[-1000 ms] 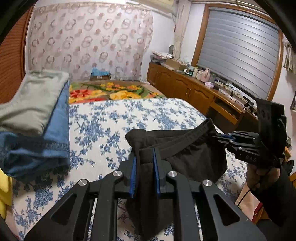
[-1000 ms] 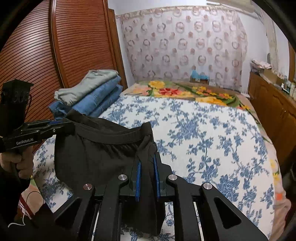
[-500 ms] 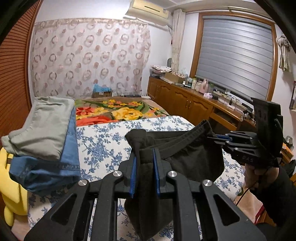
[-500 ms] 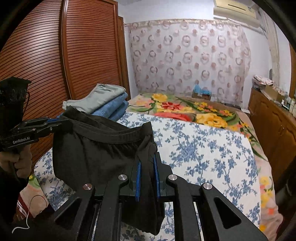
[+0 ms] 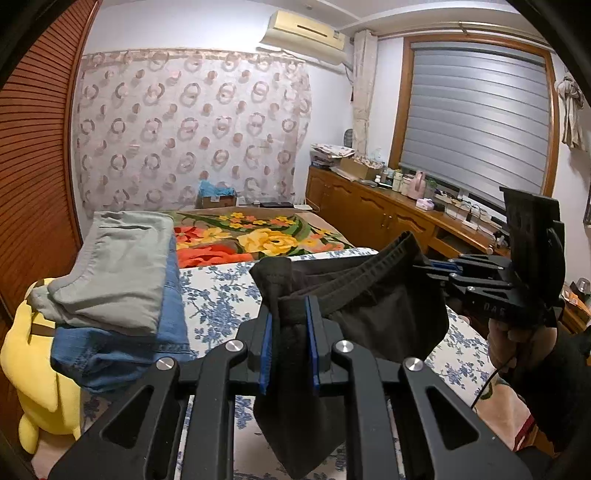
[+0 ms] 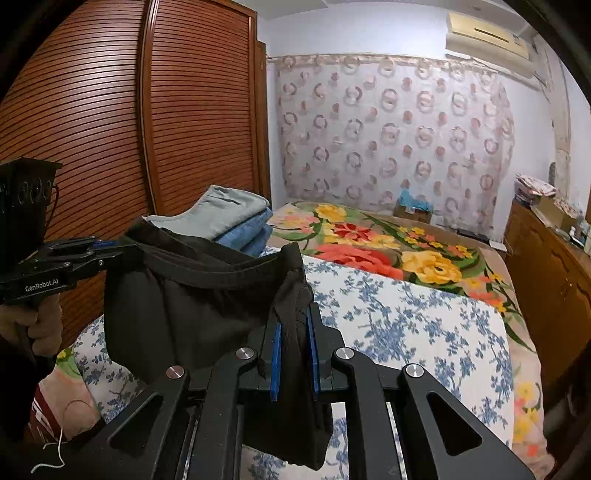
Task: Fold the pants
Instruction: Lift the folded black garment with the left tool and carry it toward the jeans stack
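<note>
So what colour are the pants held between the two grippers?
Black pants, plain, with a ribbed waistband; clearest in the right wrist view.

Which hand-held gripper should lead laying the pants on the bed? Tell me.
Right, probably. Both grip the pants waistband, but the right hand-held gripper faces bare bed; the left hand-held gripper sits beside the stacked clothes.

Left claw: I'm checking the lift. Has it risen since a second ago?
Yes. The left claw, shut on the black pants, rose: the air conditioner now shows above the curtain.
</note>
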Demonstrator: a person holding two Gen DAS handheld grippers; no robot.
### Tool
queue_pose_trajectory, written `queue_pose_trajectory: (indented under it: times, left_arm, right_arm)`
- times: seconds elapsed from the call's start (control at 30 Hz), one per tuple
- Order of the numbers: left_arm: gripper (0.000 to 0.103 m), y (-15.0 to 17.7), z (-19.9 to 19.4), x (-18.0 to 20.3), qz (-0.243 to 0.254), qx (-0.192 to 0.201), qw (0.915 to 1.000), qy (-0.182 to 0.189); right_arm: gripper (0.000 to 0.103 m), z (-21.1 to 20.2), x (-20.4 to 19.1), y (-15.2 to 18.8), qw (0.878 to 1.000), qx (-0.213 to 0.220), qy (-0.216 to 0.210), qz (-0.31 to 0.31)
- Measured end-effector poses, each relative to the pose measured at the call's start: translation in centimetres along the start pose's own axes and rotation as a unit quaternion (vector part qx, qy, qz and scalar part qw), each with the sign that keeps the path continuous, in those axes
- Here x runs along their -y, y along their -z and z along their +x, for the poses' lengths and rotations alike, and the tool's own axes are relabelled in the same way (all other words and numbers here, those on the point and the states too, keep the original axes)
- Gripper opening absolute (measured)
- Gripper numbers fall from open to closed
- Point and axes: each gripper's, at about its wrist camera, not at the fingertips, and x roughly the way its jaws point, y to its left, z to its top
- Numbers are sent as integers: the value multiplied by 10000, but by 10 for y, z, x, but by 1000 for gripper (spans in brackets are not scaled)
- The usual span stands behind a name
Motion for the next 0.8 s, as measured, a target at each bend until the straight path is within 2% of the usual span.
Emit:
queue_pose_trajectory:
  times: [0.43, 0.8]
  left_arm:
    - [17, -22, -1, -35, -203, 240, 9990, -316]
    - [17, -59, 1, -76, -246, 465, 9964, -673]
  right_arm:
    - [12, 50, 5, -40, 9986, 27, -293, -439]
    - [12, 93, 12, -88, 9953, 336, -373, -828]
